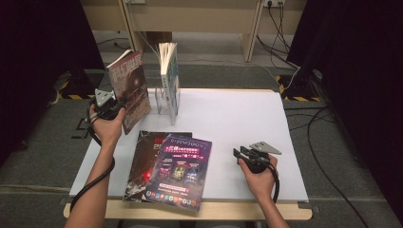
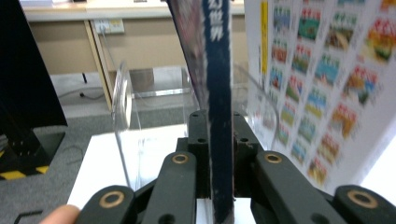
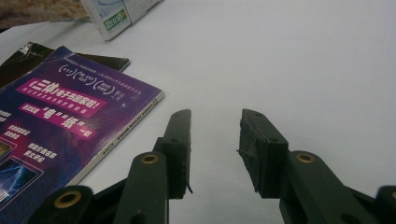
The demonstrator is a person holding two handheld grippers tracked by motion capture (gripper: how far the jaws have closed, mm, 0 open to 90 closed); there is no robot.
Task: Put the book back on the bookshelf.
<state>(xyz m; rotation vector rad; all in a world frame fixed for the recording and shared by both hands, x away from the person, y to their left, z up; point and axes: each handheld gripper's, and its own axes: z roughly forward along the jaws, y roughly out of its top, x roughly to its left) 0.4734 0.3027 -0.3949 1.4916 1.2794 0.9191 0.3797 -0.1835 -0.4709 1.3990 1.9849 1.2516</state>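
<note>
Over at the left edge of the table (image 1: 237, 114), the left gripper (image 2: 219, 154) pinches a magazine (image 1: 129, 90) by its dark blue spine, both jaws pressed flat against it. It stands nearly upright, tilted a little, just beside the clear acrylic rack (image 2: 140, 121). Its cover is dark reddish with a pale figure on it, and large white Chinese characters run across the top; on the spine two white characters show, the lower one reading 界. In the rack already stands a thick book (image 1: 169, 76), its back cover printed with rows of small colourful pictures. The right gripper (image 3: 215, 144) rests low over bare white tabletop, jaws spread apart with nothing between them. Near the front edge lie two more magazines: a purple one (image 1: 178, 168) with pink banners and white Chinese lettering too small to read, overlapping a black one (image 1: 142, 161) with red print
</note>
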